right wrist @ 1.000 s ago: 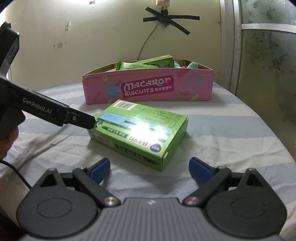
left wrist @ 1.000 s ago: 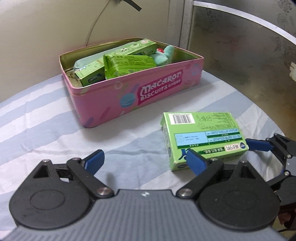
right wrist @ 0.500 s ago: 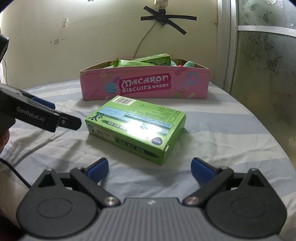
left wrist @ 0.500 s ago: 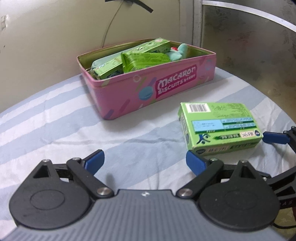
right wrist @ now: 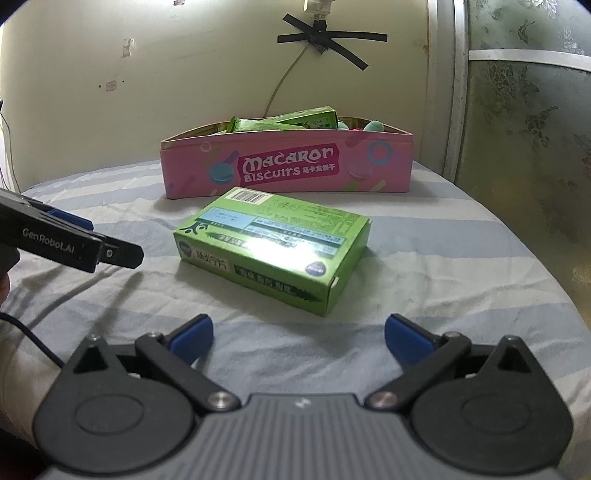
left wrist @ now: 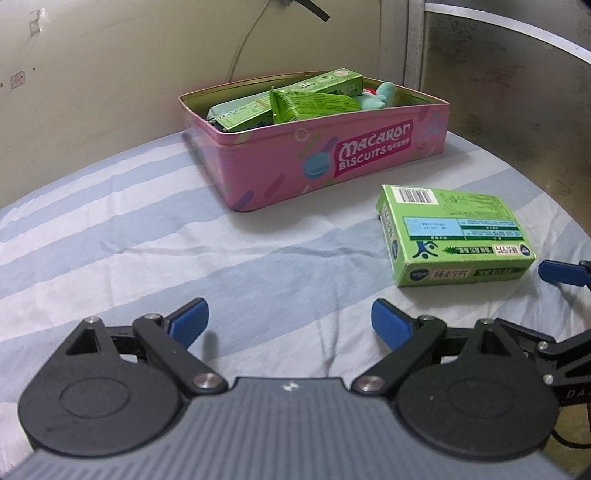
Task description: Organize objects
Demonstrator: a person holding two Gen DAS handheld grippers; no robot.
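A green carton (left wrist: 456, 236) lies flat on the striped cloth; it also shows in the right wrist view (right wrist: 273, 247). Behind it stands an open pink "Macaron Biscuits" tin (left wrist: 317, 155) holding green boxes and a teal soft toy; it appears in the right wrist view too (right wrist: 288, 166). My left gripper (left wrist: 288, 323) is open and empty, to the carton's left and apart from it. My right gripper (right wrist: 299, 334) is open and empty, just in front of the carton, with the carton beyond its fingertips.
The striped cloth (left wrist: 147, 229) covers a round table whose edge curves off at the right. A cream wall with a taped cable (right wrist: 321, 33) and a patterned panel (right wrist: 524, 110) stand close behind the tin. The left gripper's arm (right wrist: 70, 243) reaches in from the left.
My left gripper has drawn back to the left, away from the carton it was touching. My right gripper has shifted only slightly. The carton and the tin have not moved.
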